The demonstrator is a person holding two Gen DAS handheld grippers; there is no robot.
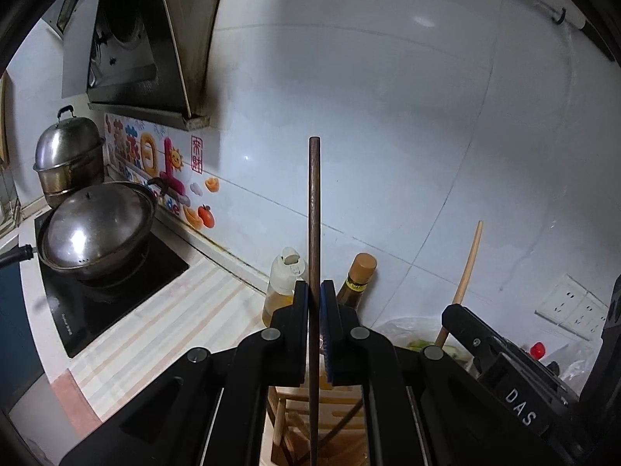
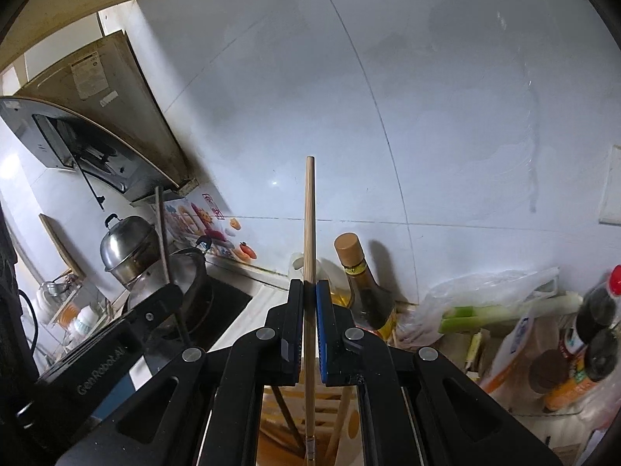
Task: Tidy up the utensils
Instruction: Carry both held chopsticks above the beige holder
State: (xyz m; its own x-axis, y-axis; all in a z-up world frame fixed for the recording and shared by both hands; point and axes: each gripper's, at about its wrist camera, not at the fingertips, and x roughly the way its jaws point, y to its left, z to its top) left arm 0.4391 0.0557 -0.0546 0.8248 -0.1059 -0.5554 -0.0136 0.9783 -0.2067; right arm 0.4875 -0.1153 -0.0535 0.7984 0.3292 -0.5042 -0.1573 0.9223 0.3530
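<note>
— Left tongs (image 1: 314, 291) are pinched tight on a dark chopstick (image 1: 314, 209). It stands up, above the wooden holder (image 1: 330, 400).

— And the right tongs (image 2: 309, 291)?

— Pinched tight on a pale chopstick (image 2: 309, 213), also over that holder.

— So how much is done?

— Some sticks sit in the holder already. I think these two still need a place.

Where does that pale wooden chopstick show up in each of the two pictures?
Left wrist view: the pale chopstick slants up at lower right, held by the right gripper.
Right wrist view: the same stick stands upright at centre, clamped between that gripper's blue pads.
Shared landmark: the brown-capped bottle against the wall.
</note>
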